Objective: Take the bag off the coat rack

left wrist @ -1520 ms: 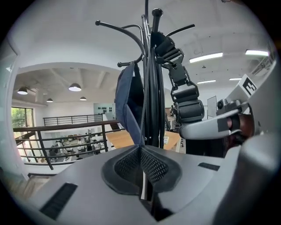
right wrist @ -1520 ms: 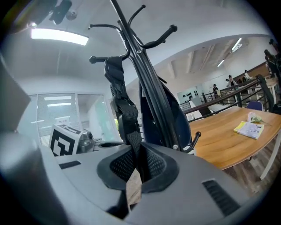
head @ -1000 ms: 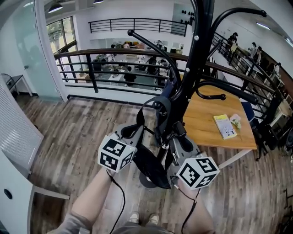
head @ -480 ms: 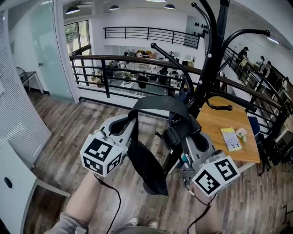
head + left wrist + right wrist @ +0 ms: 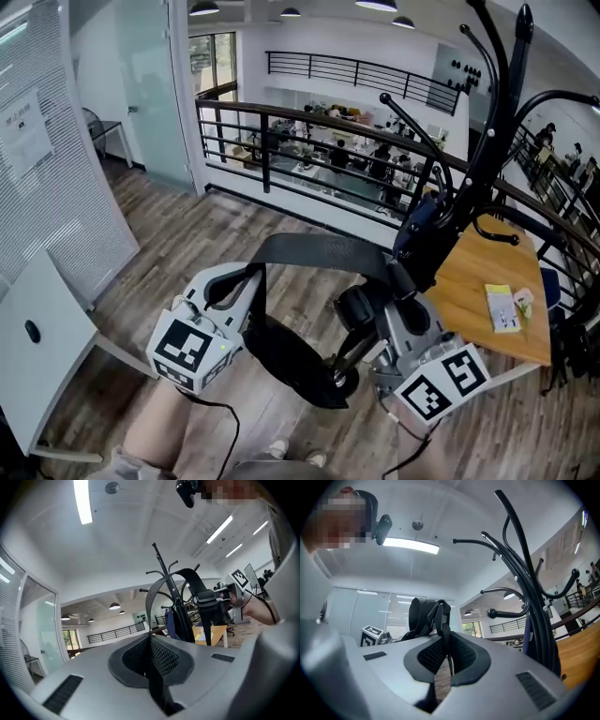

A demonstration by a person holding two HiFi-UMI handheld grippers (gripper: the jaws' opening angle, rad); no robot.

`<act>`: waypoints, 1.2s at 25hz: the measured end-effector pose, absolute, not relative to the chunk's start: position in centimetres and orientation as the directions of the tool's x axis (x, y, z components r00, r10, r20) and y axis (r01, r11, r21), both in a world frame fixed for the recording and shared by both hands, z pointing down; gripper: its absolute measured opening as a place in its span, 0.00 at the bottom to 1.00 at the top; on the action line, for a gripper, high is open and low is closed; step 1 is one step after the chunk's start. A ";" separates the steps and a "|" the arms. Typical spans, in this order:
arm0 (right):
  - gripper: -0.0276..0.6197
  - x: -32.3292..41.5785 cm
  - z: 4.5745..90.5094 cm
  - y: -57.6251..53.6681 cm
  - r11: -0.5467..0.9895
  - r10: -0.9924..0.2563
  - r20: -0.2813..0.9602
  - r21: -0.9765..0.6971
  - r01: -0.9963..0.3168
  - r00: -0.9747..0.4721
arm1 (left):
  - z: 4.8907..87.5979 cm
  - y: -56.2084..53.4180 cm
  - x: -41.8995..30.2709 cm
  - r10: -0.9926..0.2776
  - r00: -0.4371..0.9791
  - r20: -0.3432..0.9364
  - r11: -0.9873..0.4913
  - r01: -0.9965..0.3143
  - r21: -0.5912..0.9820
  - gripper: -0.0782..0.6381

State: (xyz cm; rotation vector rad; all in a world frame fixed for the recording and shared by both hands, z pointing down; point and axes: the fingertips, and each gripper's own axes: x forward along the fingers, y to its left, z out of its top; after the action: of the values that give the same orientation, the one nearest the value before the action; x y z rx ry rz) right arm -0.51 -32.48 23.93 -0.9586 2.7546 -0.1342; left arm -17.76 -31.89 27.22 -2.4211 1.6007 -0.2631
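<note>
Both clamped on the strap [image 5: 319, 251], left hand-held gripper [image 5: 249, 275] and right hand-held gripper [image 5: 392, 287] have pulled the bag [image 5: 295, 361] away from the coat rack [image 5: 487, 159]. Looks unhooked!

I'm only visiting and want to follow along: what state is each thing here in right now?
left tool: shut on the bag strap.
right tool: shut on the bag strap.
bag strap: stretched between both tools.
bag: hanging below the strap, apparently clear of the hooks.
coat rack: upright, with a blue garment hanging on it.
booklet: lying flat on the wooden table.
</note>
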 end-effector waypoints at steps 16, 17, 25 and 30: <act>0.10 -6.1 34.4 -26.7 0.843 -0.500 -0.001 -0.233 -0.486 -0.866 | 37.0 -22.6 -23.5 -0.967 0.214 0.136 -0.237 -0.954 -0.184 0.13; 0.10 -6.2 35.1 -26.3 0.843 -0.494 0.015 -0.238 -0.483 -0.869 | 37.8 -22.1 -23.4 -0.965 0.214 0.150 -0.238 -0.958 -0.161 0.13; 0.10 -6.3 39.6 -26.3 0.816 -0.507 0.086 -0.273 -0.510 -0.858 | 42.8 -20.9 -23.9 -0.942 0.243 0.232 -0.260 -0.965 -0.047 0.13; 0.10 -4.9 39.5 -26.1 0.805 -0.529 0.095 -0.261 -0.533 -0.844 | 42.7 -21.1 -22.6 -0.936 0.272 0.224 -0.285 -0.958 -0.030 0.13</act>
State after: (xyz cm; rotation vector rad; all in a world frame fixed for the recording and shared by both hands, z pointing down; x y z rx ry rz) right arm -4.92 -26.07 39.51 -0.8828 3.0005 -0.4420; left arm -22.58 -21.10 42.66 -2.5909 1.9390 -0.3232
